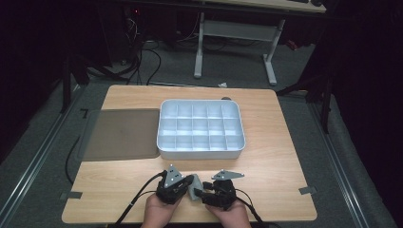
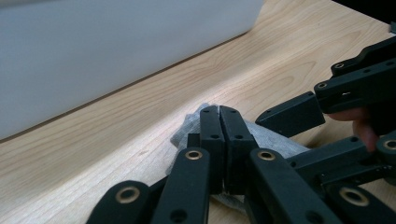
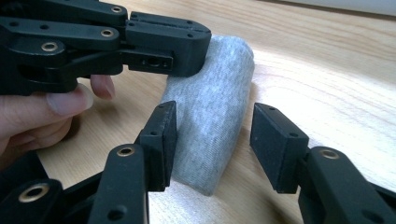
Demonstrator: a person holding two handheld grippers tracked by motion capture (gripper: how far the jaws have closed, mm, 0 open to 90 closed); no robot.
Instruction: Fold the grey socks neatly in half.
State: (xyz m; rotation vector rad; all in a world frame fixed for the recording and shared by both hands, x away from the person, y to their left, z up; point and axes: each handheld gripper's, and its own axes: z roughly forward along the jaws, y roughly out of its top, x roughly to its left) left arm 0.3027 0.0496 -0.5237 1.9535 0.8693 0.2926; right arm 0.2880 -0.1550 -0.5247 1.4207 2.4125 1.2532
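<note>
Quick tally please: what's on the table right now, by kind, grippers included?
Grey cloth: 1
White compartment tray: 1
Grey mat: 1
Grippers: 2, the left gripper shut on the cloth, the right gripper open around it
Total: 5

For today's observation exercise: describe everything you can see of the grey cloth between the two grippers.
The grey cloth is a small folded piece of soft, knit-looking fabric. It lies on the wooden table near its front edge. The left gripper is shut on one end; the right gripper straddles it with open jaws, one pad beside the fabric.
</note>
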